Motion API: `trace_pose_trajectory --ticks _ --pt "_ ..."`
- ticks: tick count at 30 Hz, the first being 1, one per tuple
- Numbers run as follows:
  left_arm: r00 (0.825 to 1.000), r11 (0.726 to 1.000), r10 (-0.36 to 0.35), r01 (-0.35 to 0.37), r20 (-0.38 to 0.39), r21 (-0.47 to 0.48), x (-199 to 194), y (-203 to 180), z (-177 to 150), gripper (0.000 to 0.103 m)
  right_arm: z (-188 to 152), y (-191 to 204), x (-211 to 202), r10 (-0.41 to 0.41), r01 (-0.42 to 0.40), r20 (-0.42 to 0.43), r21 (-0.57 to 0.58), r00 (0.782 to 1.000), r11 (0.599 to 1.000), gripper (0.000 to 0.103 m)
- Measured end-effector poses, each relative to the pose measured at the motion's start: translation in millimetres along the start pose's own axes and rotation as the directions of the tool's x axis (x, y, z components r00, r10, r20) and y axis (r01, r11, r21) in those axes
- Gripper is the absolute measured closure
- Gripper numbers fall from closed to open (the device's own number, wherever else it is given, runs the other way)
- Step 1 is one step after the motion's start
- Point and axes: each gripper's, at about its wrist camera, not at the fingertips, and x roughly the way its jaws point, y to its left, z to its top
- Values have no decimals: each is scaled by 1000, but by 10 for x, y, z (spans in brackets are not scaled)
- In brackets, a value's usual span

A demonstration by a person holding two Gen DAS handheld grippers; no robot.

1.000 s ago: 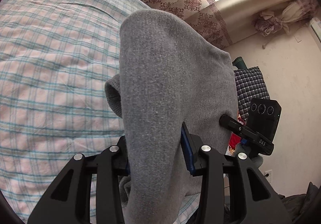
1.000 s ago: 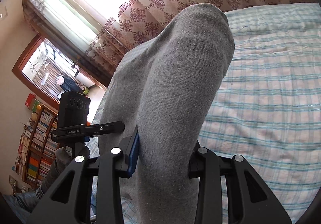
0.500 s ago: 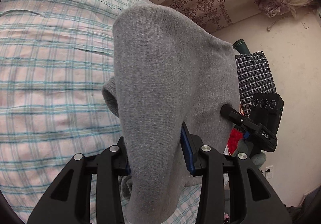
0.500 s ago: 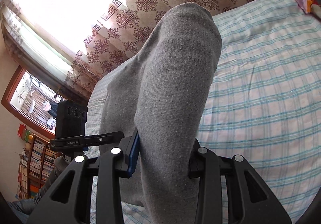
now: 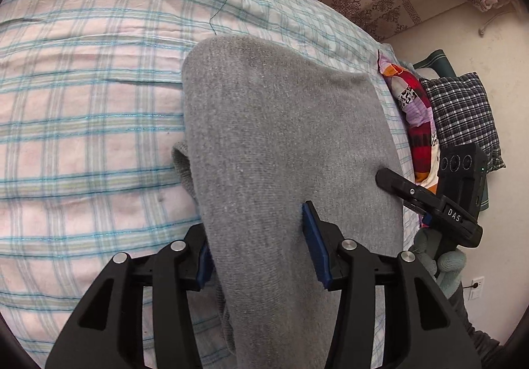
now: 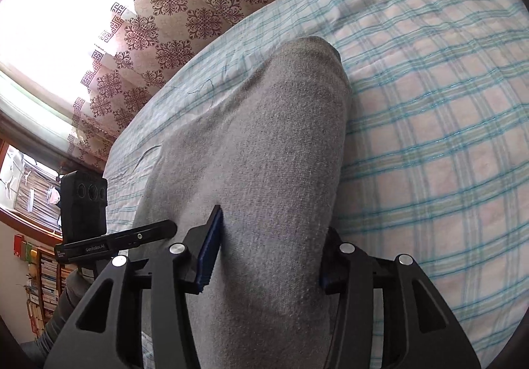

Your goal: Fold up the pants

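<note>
Grey knit pants [image 5: 281,137] lie folded on the plaid bed sheet [image 5: 82,104], and a thick fold runs back between the jaws of my left gripper [image 5: 258,253]. Those jaws are opening, and the blue right pad stands a little off the cloth. In the right wrist view the same pants [image 6: 264,154] pass between the jaws of my right gripper [image 6: 269,256], which are also opening. The cloth hides its right pad. Each gripper sees the other beside the fold: the right one [image 5: 429,203], the left one [image 6: 115,236].
The plaid sheet [image 6: 429,137] stretches wide beyond the pants. A bright patchwork pillow [image 5: 416,111] and a dark checked pillow [image 5: 463,111] lie at the bed's end. A patterned curtain [image 6: 165,21] hangs behind the bed, and a bookshelf [image 6: 39,276] stands low in the corner.
Both grippers came down and forward over the bed with the pants, and the fold now rests lower on the sheet. Both pairs of jaws stand wider than before.
</note>
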Motion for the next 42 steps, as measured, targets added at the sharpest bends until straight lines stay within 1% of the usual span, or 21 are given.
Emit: trace_pose_trajectory --ticks 1,3,4,6,7,8,10,11,14,18,21,24,27,28,30,31,34,35,37,40,42 --pt "1000 1000 20 -20 7 13 -11 -5 1 48 -15 6 -47 -28 28 17 -17 999 999 40" --pt "998 998 56 -56 19 38 -58 -19 1 47 -44 31 -169 -77 79 54 -47 996 996 39" --pt "997 996 78 -79 29 50 -89 -48 -20 47 -81 72 -255 -118 124 83 -71 990 990 39" --pt "990 988 130 -134 55 77 -190 -125 -69 47 -194 193 -439 -204 224 151 -128 967 966 39" --pt "985 982 157 -163 69 93 -252 -170 -117 47 -271 253 -529 -234 262 180 -150 955 953 39" --pt "981 976 178 -186 79 110 -320 -219 -183 47 -355 318 -606 -241 276 200 -173 950 945 39" --pt "976 966 196 -209 98 150 -437 -331 -317 46 -558 459 -721 -244 292 218 -221 945 931 39" --pt "973 960 209 -224 103 167 -478 -383 -386 43 -663 543 -757 -248 301 224 -250 943 920 39" --pt "960 934 259 -277 107 226 -546 -507 -594 41 -976 751 -796 -249 314 226 -325 942 892 39" --pt "939 896 329 -344 100 281 -490 -572 -846 41 -1273 855 -728 -250 302 187 -354 950 885 39" --pt "925 879 367 -379 95 290 -411 -542 -977 41 -1414 843 -629 -309 347 162 -359 937 866 39" --pt "922 877 374 -388 103 284 -366 -479 -1040 40 -1497 746 -533 -361 381 124 -345 924 858 39" --pt "918 875 382 -396 104 278 -298 -444 -1081 36 -1522 630 -473 -363 375 97 -313 927 873 37" --pt "914 870 389 -405 113 282 -281 -448 -1104 35 -1530 608 -453 -362 372 90 -304 928 877 37" --pt "899 848 414 -438 143 300 -251 -481 -1158 33 -1567 589 -403 -380 389 94 -312 920 867 33" --pt "892 839 424 -451 154 305 -244 -495 -1178 32 -1579 573 -389 -379 388 90 -302 921 871 31" --pt "879 830 443 -476 176 292 -250 -509 -1206 30 -1579 554 -384 -375 382 81 -278 923 881 31" --pt "874 828 452 -486 180 280 -254 -507 -1209 27 -1574 552 -385 -377 384 78 -271 923 883 31" --pt "861 822 472 -508 191 257 -263 -519 -1229 25 -1572 581 -404 -390 396 77 -264 918 880 31" --pt "838 804 502 -543 212 243 -295 -594 -1297 25 -1588 691 -516 -405 420 112 -266 908 868 31" --pt "823 791 519 -564 230 237 -334 -652 -1348 24 -1627 754 -605 -401 422 131 -264 907 867 30"
